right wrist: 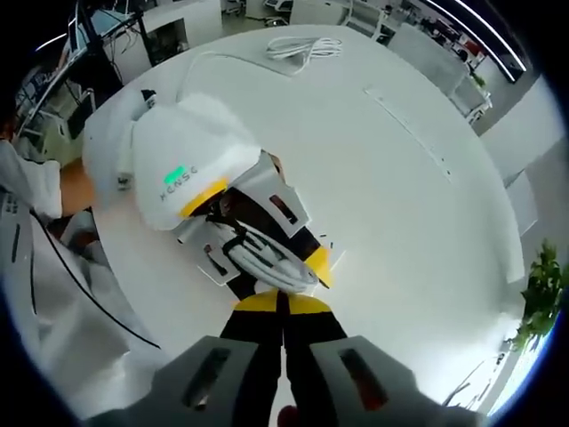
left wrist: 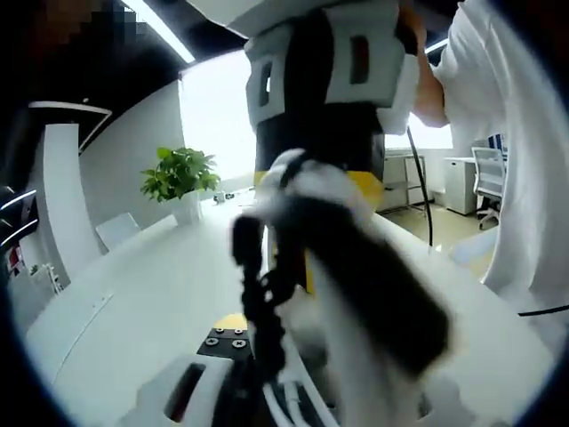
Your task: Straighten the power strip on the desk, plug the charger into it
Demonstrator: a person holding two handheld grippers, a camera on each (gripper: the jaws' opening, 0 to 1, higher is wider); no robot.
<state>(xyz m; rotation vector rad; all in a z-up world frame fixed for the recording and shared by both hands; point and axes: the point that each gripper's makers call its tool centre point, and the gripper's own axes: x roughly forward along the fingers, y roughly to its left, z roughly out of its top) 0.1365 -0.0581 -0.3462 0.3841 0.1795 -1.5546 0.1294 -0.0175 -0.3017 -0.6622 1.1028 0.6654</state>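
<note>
Office room, long white surface point(right wrist: 391, 187) running toward a potted plant point(left wrist: 180, 174). Left gripper point(right wrist: 267, 253) and right gripper point(left wrist: 329, 89) are crowding together; jaw states unclear. White coiled cable point(right wrist: 302, 46), probably the charger's, is lying far from the plant: light, floppy, better gripped at the plug body.

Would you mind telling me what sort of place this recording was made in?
Most likely an open-plan office: a large white table, an office chair beside white desks at the back, linear ceiling lights, and a potted plant on the table.
</note>
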